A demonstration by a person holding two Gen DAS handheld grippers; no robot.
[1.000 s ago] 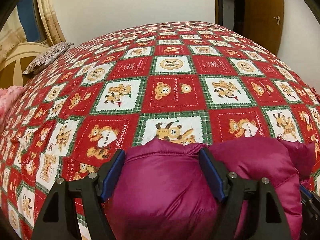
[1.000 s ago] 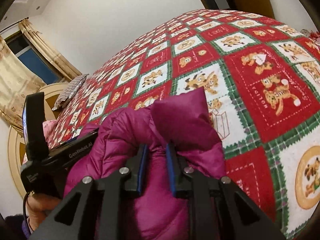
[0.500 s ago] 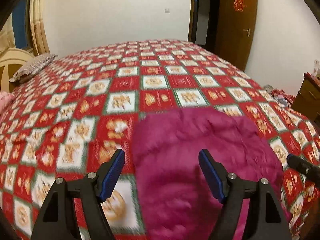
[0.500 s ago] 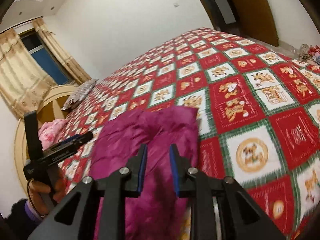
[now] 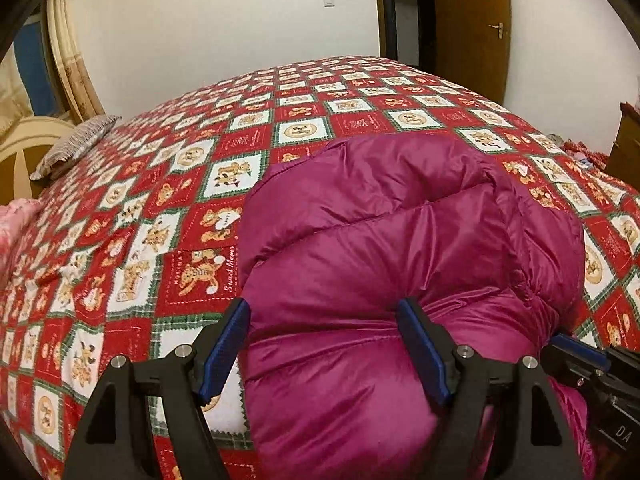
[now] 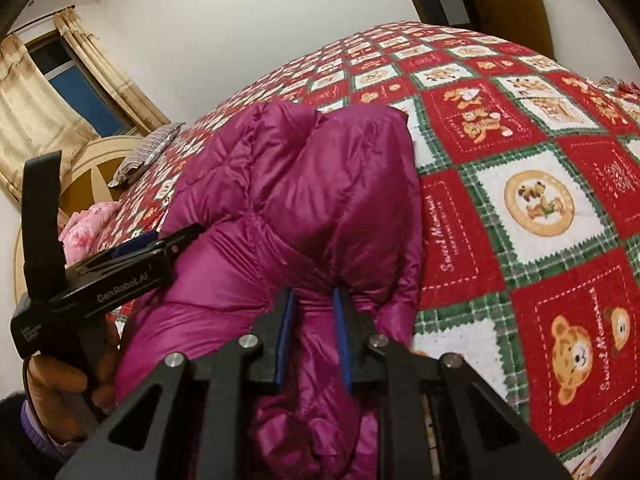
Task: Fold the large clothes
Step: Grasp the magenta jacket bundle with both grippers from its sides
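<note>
1. A magenta puffer jacket lies bunched on a bed, its quilted panels creased and puffed.
2. The left gripper sits at the near edge of the jacket, its 2 blue-padded fingers set wide, with a thick roll of the jacket bulging between them.
3. Part of the right gripper shows at the lower right, against the jacket's side.
4. A red, white and green bedspread with bear patches covers the bed.
5. A striped pillow rests by the cream headboard at left.
6. A brown door stands open at the back.
</note>
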